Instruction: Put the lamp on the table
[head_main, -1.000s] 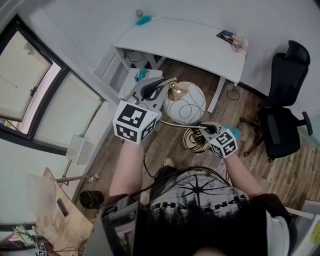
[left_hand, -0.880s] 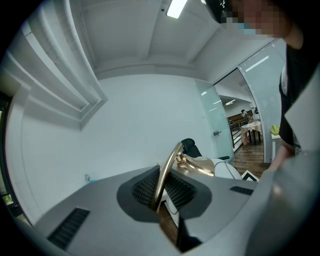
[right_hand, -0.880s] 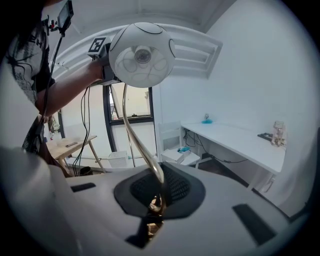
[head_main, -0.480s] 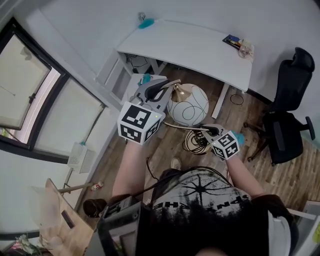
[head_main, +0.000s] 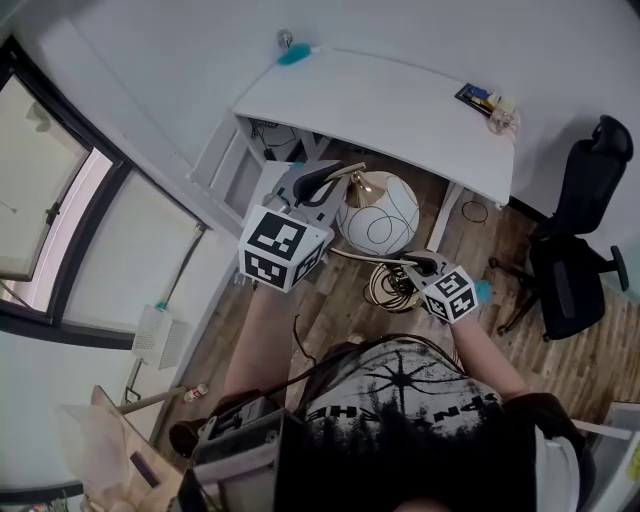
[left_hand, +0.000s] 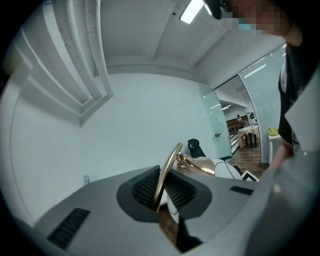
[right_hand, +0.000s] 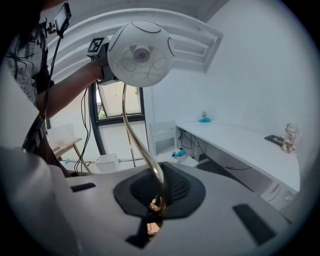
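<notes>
While the lamp (head_main: 378, 210) is held above the wooden floor (head_main: 340, 305), just short of the white table (head_main: 400, 100), the carrying step is in hand; the left gripper (left_hand: 159, 192) is pinched tight on the gold arm beside the globe shade; the right gripper (right_hand: 157, 195) is closed fully on the thin gold stem lower down; the next move likely calls for bringing the lamp over the tabletop, righting it, and lowering it onto a bare patch.
</notes>
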